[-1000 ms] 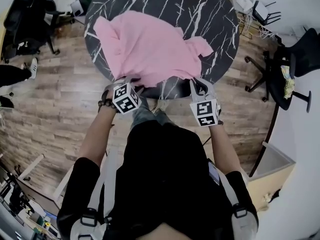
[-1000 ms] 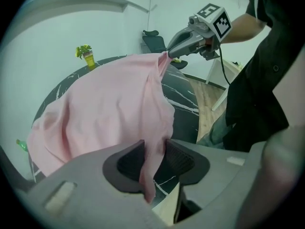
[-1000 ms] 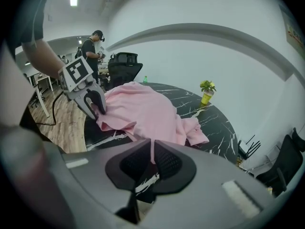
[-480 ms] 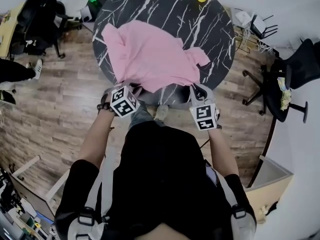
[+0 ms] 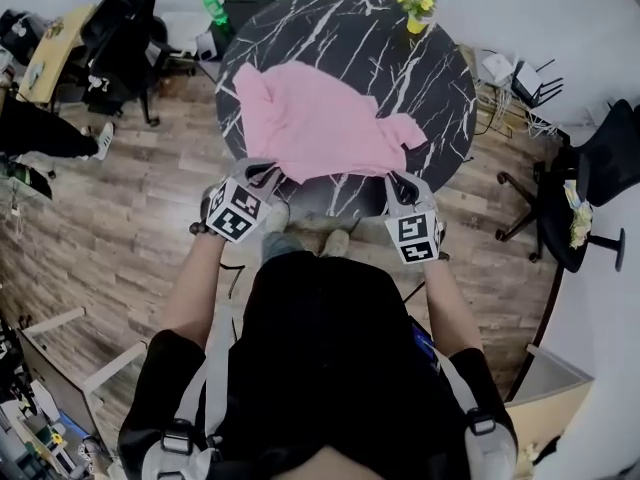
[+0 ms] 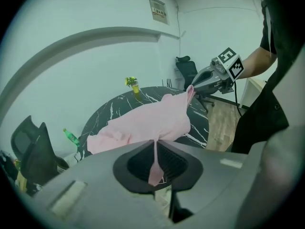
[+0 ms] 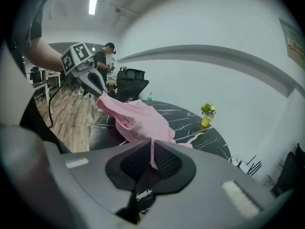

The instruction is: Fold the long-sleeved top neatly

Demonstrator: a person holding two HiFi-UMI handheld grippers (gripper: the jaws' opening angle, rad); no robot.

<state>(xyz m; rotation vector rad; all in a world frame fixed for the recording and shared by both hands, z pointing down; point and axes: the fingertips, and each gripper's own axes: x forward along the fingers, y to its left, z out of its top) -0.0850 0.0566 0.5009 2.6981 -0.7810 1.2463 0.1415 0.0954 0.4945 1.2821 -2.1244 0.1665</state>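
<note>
The left tongs [image 5: 262, 172] and the right tongs [image 5: 398, 181] are both clamped tight on the pink long-sleeved cotton top [image 5: 315, 128]. In each gripper view only a thin pinched fold of pink cloth shows between the ribbed black pads, with no gap around it. Each pair bites one end of the garment's near edge, so that edge runs from one pair across to the other. It is held up off the near rim of the round black marble-patterned table [image 5: 400, 58], while the rest of the top slopes away beyond the tips and lies crumpled on the tabletop. One bunched sleeve [image 5: 405, 131] sits just beyond the right tongs and a little to their outer side. The far end of the garment reaches out past the left tongs toward a green plastic bottle [image 5: 213, 8] well beyond. A small yellow pot of flowers [image 5: 417, 10] stands far ahead of the right tongs, well apart from the cloth. Holding two corners at once, apart and raised, looks meant to pull the edge straight, so the body can be spread flat or carried over as a first fold. The folding proper seems barely begun. The grips are shallow, so a sharp tug could slip a corner free.
</note>
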